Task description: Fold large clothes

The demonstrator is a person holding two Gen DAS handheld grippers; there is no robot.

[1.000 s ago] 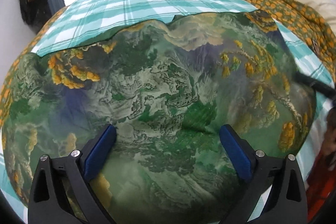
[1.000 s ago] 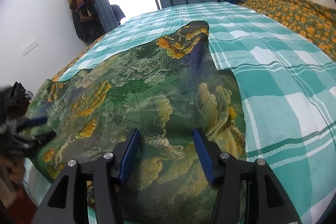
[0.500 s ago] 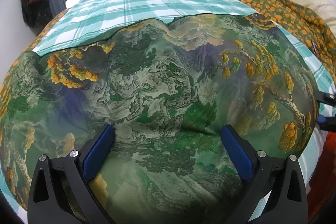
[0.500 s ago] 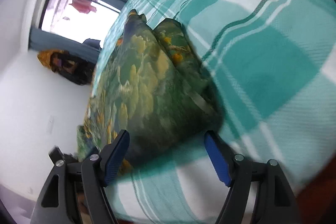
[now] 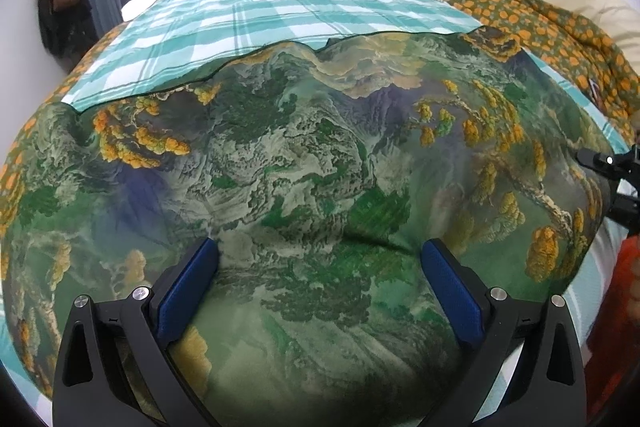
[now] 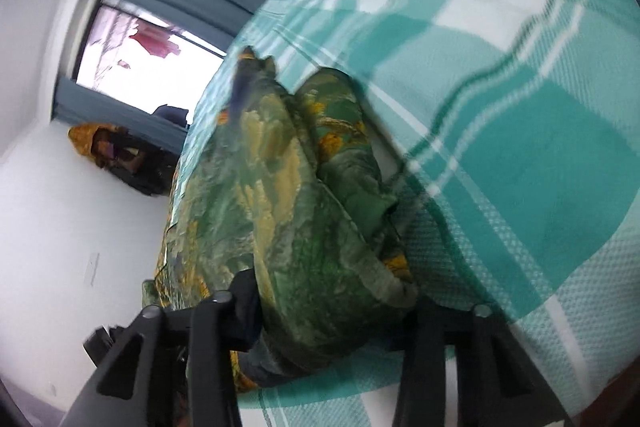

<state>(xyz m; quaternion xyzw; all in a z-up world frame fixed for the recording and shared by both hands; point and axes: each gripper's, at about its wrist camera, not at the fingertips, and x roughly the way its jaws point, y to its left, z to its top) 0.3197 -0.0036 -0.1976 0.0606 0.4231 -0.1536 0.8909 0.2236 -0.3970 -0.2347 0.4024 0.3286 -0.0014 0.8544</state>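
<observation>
The garment, a large silky cloth printed with green mountains, mustard-yellow trees and purple shadows, lay spread over the teal-and-white checked bed cover, filling the middle and lower part of the left wrist view. Its far hem ran as a dark wavy line across the upper half of the frame. The left hand-held gripper hovered at the bottom centre with its blue-padded fingers spread wide, gripping nothing. In the blurred, tilted right wrist view, the garment appeared bunched into a thick fold at centre left, on the bed cover. The right hand-held gripper stood with its fingers wide apart on either side of that folded edge; whether they touched the cloth could not be told. An orange-spotted quilt lay at upper right.
</observation>
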